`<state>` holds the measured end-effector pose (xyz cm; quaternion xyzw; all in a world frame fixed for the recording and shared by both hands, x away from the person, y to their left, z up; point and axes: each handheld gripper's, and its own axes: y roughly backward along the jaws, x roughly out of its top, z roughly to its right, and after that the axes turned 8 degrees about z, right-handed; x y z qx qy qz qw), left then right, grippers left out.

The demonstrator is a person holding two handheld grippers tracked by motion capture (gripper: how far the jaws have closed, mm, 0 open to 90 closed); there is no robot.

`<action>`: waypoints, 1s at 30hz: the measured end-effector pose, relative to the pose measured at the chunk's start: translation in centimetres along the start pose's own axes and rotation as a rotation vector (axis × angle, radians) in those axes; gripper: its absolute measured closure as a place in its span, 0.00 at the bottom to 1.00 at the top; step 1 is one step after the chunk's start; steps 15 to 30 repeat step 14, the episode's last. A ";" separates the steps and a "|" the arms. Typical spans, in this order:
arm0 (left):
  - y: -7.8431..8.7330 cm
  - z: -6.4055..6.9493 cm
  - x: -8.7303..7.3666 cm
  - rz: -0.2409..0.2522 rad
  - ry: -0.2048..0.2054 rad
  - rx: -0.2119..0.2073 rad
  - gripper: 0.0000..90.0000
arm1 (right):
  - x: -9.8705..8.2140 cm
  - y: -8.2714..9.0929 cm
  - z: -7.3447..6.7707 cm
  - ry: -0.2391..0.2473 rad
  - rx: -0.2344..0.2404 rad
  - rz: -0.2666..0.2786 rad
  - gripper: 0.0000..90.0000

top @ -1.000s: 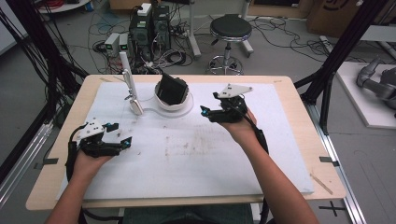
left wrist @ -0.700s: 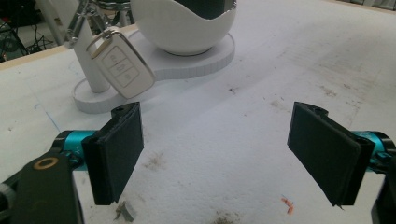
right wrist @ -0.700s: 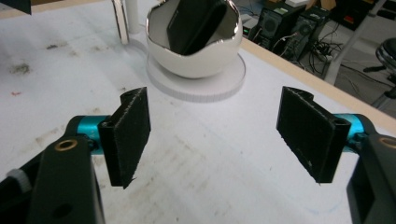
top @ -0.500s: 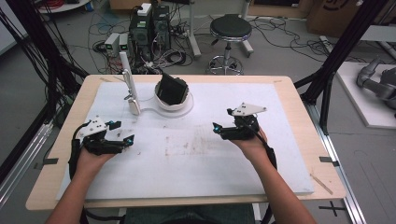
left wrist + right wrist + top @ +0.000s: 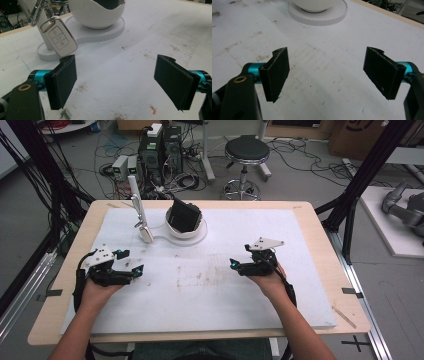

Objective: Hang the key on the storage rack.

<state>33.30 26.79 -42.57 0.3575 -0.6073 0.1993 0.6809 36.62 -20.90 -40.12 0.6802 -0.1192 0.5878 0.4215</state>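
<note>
The white bowl (image 5: 96, 13) is cut off by the top edge, and the key fob's (image 5: 60, 37) hook is cropped.

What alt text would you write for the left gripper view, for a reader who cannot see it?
The left gripper is open and empty over a stained white table cover. Beyond it, a white car key fob hangs by a metal clip from a white stand, beside a white bowl-shaped holder on the same base.

One white stand (image 5: 186, 232) at twelve o'clock on the table carries one bowl-shaped cup (image 5: 184, 226) holding one dark object (image 5: 184, 215), seemingly a wallet. One car key fob (image 5: 60, 37) with three buttons hangs at eleven o'clock. Two grippers, left (image 5: 134, 270) and right (image 5: 235, 265), complete the set.
</note>
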 end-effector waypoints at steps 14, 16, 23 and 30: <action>0.2 0.0 -0.1 -0.007 -0.003 0.001 0.20 | -0.4 -0.5 0.3 -0.015 0.001 -0.022 0.24; 0.2 0.0 -0.1 -0.007 -0.003 0.001 0.20 | -0.4 -0.5 0.3 -0.015 0.001 -0.022 0.24; 0.2 0.0 -0.1 -0.007 -0.003 0.001 0.20 | -0.4 -0.5 0.3 -0.015 0.001 -0.022 0.24; 0.2 0.0 -0.1 -0.007 -0.003 0.001 0.20 | -0.4 -0.5 0.3 -0.015 0.001 -0.022 0.24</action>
